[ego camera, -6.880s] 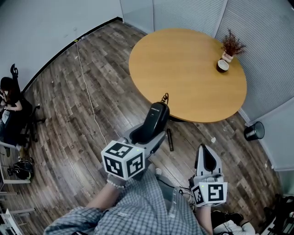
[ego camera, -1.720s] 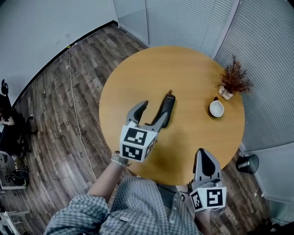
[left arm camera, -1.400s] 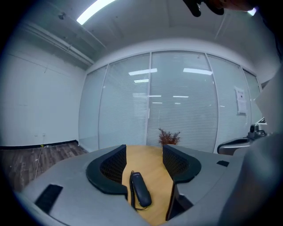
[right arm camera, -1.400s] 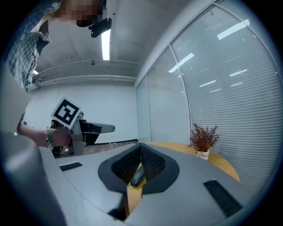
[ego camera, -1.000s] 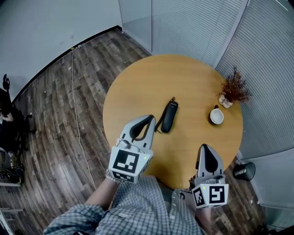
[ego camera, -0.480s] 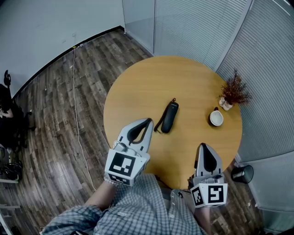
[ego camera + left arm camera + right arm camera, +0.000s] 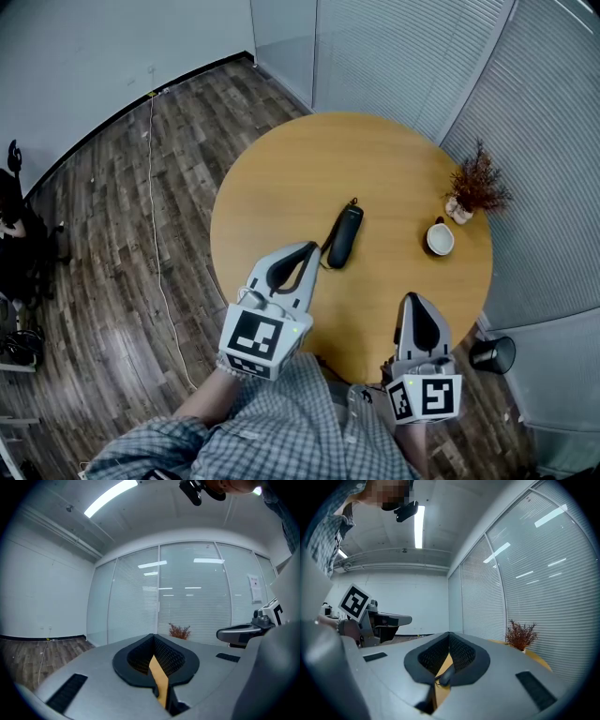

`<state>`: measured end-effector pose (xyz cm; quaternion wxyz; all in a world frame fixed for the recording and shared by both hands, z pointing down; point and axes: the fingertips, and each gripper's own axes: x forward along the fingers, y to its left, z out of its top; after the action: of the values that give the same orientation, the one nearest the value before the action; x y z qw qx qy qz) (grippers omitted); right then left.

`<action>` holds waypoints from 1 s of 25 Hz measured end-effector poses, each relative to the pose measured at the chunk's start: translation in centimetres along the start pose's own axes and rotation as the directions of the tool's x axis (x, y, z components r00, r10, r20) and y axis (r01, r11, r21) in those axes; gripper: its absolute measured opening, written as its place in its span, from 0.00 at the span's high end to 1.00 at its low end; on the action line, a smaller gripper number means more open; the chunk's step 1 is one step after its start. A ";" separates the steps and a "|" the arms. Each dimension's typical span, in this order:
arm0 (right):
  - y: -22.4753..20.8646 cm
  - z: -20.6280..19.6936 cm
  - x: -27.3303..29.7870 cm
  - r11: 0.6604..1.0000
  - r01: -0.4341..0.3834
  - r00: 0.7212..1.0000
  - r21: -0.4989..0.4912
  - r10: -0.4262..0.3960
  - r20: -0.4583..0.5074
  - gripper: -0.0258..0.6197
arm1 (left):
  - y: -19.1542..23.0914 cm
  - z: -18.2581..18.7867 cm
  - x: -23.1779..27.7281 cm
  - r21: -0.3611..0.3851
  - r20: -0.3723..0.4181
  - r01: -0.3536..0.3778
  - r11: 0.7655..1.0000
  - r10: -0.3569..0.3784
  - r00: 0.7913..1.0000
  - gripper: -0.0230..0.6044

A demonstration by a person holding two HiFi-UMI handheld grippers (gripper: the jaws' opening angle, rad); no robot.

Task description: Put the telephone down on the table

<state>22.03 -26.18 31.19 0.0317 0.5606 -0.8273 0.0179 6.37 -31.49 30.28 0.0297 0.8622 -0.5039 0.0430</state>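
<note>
The black telephone (image 7: 344, 234) lies flat on the round wooden table (image 7: 281, 178), near its middle, with its short cord loop at the near-left end. My left gripper (image 7: 308, 250) hovers over the table's near edge, just short of the telephone and apart from it, its jaws shut and empty. In the left gripper view (image 7: 154, 639) only table wood shows through the pad opening. My right gripper (image 7: 413, 300) is shut and empty over the near-right edge. In the right gripper view (image 7: 449, 637) a dark rounded end of the telephone (image 7: 446, 675) shows through the pad opening.
A small dried plant in a pot (image 7: 473, 187) and a white cup (image 7: 439, 238) stand at the table's right edge. A black bin (image 7: 491, 354) sits on the floor to the right. A white cable (image 7: 155, 216) runs across the wooden floor; a seated person (image 7: 9, 211) is far left.
The left gripper carried the telephone to the table, let it go there, drew back toward me and shut. Over the last half second it edged slightly forward. The right gripper barely moved.
</note>
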 end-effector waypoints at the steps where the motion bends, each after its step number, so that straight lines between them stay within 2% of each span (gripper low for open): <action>1: 0.0 -0.1 -0.1 1.000 0.000 1.000 -0.003 0.000 -0.005 0.95 | -0.1 -0.1 0.0 0.000 -0.003 0.002 1.000 -0.002 1.000 0.95; 10: 0.7 -0.6 -0.1 0.999 -0.019 1.000 -0.029 0.018 -0.026 0.95 | -0.8 -0.5 0.1 -0.008 -0.029 0.022 1.000 -0.023 0.999 0.95; 16: 0.6 -0.5 -0.3 0.999 0.008 1.000 -0.035 -0.009 -0.028 0.95 | -1.4 -0.5 0.3 -0.024 -0.033 0.051 0.998 -0.052 0.998 0.95; 25: 0.3 -0.5 -0.5 0.999 0.018 0.999 -0.040 -0.019 -0.026 0.95 | -1.5 -1.2 0.6 -0.027 -0.055 0.056 0.998 -0.057 0.997 0.95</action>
<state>21.98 -25.55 31.65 0.0541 0.5671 -0.8218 0.0084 7.93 -31.21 31.49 0.0558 0.8740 -0.4790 0.0596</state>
